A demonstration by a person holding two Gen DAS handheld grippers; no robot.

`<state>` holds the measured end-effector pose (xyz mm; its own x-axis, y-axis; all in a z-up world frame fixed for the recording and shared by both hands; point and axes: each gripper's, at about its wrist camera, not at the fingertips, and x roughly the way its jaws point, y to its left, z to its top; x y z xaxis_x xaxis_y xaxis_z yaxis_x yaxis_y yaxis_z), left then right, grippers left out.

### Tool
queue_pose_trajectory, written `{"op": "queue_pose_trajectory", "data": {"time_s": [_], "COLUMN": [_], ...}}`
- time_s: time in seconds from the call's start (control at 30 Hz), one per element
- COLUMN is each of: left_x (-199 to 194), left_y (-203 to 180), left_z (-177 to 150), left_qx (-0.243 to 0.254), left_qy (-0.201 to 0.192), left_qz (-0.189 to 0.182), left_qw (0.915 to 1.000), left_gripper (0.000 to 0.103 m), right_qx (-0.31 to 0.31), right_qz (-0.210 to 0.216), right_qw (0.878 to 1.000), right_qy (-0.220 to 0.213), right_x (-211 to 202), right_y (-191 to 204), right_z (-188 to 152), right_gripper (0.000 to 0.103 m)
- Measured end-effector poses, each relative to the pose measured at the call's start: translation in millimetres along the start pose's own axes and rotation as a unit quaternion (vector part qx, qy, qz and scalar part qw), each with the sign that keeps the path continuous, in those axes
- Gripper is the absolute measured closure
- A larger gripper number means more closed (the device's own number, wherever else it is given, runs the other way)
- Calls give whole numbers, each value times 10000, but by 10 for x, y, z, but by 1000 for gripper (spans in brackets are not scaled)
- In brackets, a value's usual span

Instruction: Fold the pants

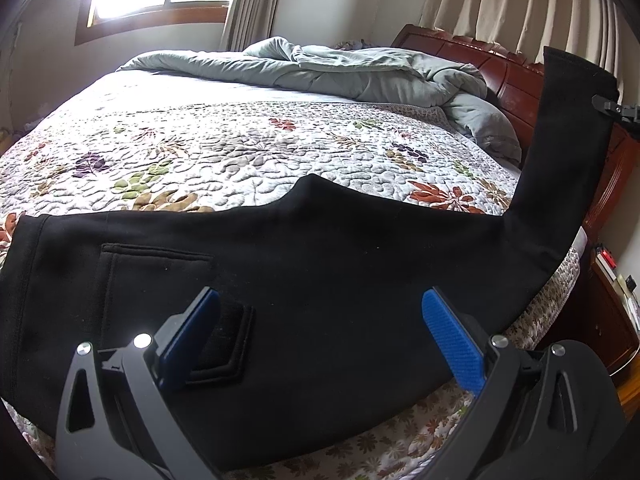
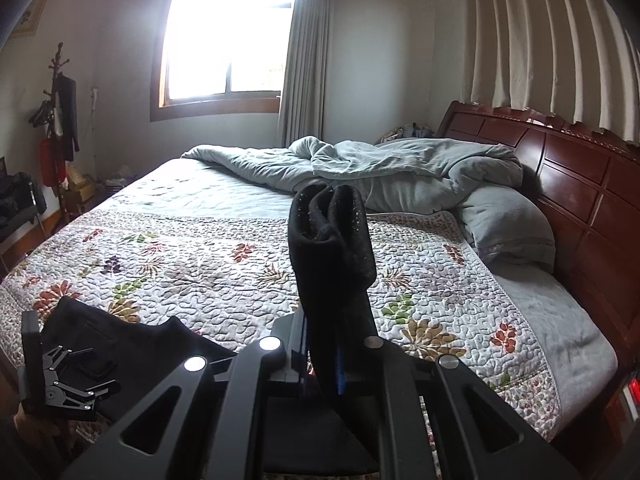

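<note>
In the left wrist view, the black pants (image 1: pixel 304 264) lie flat along the near edge of the bed (image 1: pixel 224 152), waistband at the left, one back pocket outlined by stitching, and a leg end lifted off the right side of the mattress toward the headboard (image 1: pixel 516 80). The left gripper (image 1: pixel 320 332) hovers over the seat area with its blue ribbed fingers (image 1: pixel 452 344) spread wide apart, grasping nothing. Beyond the pants the quilted floral bedspread stretches bare up to a rumpled grey duvet (image 1: pixel 360 68), leaving broad room toward the window. Only a small dark tip of the right gripper (image 1: pixel 612 106) shows at the picture's right edge, pinching the raised cuff; the rest is cut off. A nightstand (image 1: pixel 612 280) stands low beside the bed, its contents too small to read. In the right wrist view, the right gripper (image 2: pixel 320 360) has its fingers clenched on the leg end of the pants (image 2: pixel 332 256), which stands up thick and fleecy, flecked with pale lint and folded double at the top. The cloth hides the pads almost wholly. At lower left the left gripper (image 2: pixel 72 376) sits over the waist part, its linkage visible but its tips hard to make out. The carved red-brown headboard borders the bed's right side, and a coat rack (image 2: pixel 60 112) stands by the far wall.
</note>
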<state>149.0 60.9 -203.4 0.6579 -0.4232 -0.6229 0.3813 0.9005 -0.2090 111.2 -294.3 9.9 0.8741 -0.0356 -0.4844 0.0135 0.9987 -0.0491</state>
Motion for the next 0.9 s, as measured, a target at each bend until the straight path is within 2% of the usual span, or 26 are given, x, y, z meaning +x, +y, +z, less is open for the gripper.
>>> {"op": "queue_pose_trajectory", "data": {"time_s": [0.37, 0.6, 0.9], "left_x": [-13, -49, -69], "left_y": [89, 138, 178], "left_z": [2, 5, 6], "left_qx": [-142, -222, -266], "left_qy": [-4, -45, -74], "left_qz": [-7, 2, -4], "left_qw": [9999, 9997, 9996], "left_gripper": [3, 3, 3], "right_qx": [-932, -1755, -2099], "right_qz": [-41, -196, -136], "right_qw": [9953, 9836, 9760], "right_qy": [277, 376, 557], "right_x": [248, 423, 571], "right_y": [574, 1004, 1242], "right_z": [-105, -289, -448], "right_gripper": [93, 93, 93]}}
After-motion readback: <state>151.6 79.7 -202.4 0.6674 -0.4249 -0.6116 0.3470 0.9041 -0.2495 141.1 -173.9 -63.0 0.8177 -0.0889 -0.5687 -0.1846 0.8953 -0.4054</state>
